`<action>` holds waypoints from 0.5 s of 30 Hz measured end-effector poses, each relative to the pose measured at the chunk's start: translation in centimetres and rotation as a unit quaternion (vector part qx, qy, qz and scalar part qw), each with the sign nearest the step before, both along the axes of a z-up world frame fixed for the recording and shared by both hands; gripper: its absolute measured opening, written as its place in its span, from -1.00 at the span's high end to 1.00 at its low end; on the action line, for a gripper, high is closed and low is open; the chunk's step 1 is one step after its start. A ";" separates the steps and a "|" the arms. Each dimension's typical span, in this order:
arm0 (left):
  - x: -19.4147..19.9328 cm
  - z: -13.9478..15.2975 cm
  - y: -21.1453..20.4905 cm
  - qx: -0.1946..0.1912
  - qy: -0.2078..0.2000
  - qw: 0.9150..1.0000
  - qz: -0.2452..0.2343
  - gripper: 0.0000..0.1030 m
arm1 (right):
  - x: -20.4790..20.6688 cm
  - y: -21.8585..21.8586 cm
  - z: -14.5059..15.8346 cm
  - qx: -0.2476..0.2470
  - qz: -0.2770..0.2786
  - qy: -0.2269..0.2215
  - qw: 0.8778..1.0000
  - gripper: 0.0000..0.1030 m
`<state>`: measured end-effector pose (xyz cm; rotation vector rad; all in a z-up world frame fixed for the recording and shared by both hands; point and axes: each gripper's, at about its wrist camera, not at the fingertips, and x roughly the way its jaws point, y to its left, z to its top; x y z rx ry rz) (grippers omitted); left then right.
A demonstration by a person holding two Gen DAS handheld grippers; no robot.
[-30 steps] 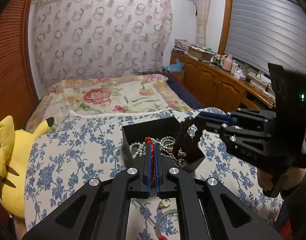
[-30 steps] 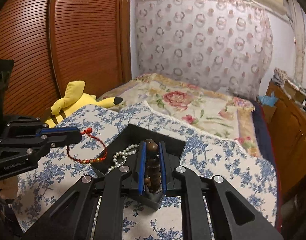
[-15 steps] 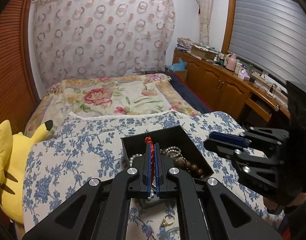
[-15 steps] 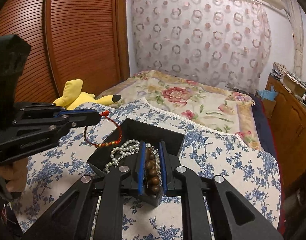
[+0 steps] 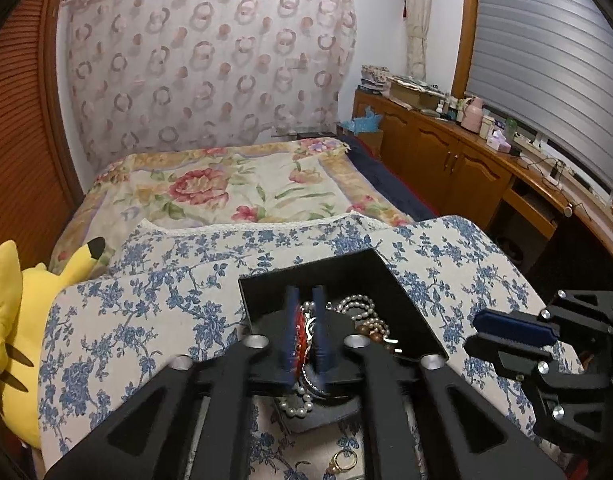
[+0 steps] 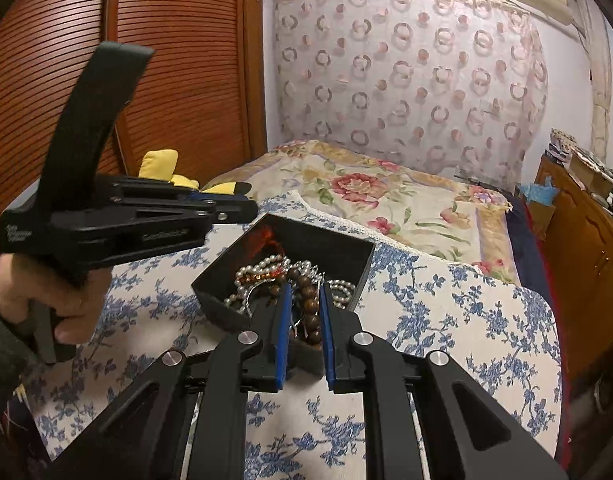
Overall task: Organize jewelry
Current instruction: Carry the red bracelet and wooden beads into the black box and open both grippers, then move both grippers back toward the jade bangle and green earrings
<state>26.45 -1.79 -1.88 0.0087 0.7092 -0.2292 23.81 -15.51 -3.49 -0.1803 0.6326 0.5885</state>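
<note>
My left tongs (image 6: 242,204): matte black frame, blue finger pads, silver screw heads, faint white lettering, curved black handle. My right tongs (image 6: 304,312): matching black linkage, blue pads. Left hand (image 6: 38,292): bare skin, dark sleeve.

Right gripper (image 6: 304,304) jaws now parted, wooden bead bracelet (image 6: 308,300) released into black box (image 6: 326,246). Left gripper (image 5: 304,320) lowered over box, its jaws slightly apart around red string bracelet (image 5: 300,330).

Dim indoor light — fisheye-bent edges, blurred fingers (image 5: 292,328)
</note>
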 end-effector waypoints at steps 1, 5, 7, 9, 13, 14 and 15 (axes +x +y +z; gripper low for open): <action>-0.2 0.0 0.0 0.003 -0.003 1.000 0.002 0.18 | -0.3 -0.1 -0.1 0.001 0.001 0.000 1.000 0.69; -1.3 -0.4 0.4 0.001 -0.005 1.000 0.005 -0.18 | -1.1 -0.5 -0.6 0.008 0.002 0.005 1.000 0.69; -2.1 -0.4 0.8 0.000 -0.015 1.000 0.009 -0.44 | -1.6 -0.9 -0.9 0.014 0.002 0.009 1.000 0.68; -2.8 -0.7 1.1 0.000 -0.015 1.000 0.010 -0.61 | -2.0 -1.2 -1.3 0.019 0.001 0.012 1.000 0.58; -4.5 -1.2 2.0 -0.008 -0.020 1.000 0.014 -0.85 | -2.8 -1.8 -2.0 0.024 -0.004 0.020 1.000 0.41; -5.0 -1.3 2.2 -0.008 -0.022 1.000 0.014 -0.85 | -3.0 -2.0 -2.2 0.025 -0.007 0.022 0.999 0.36; -5.6 -1.5 2.4 -0.008 -0.024 1.000 0.012 -0.85 | -3.2 -2.3 -2.3 0.027 -0.011 0.025 0.999 0.29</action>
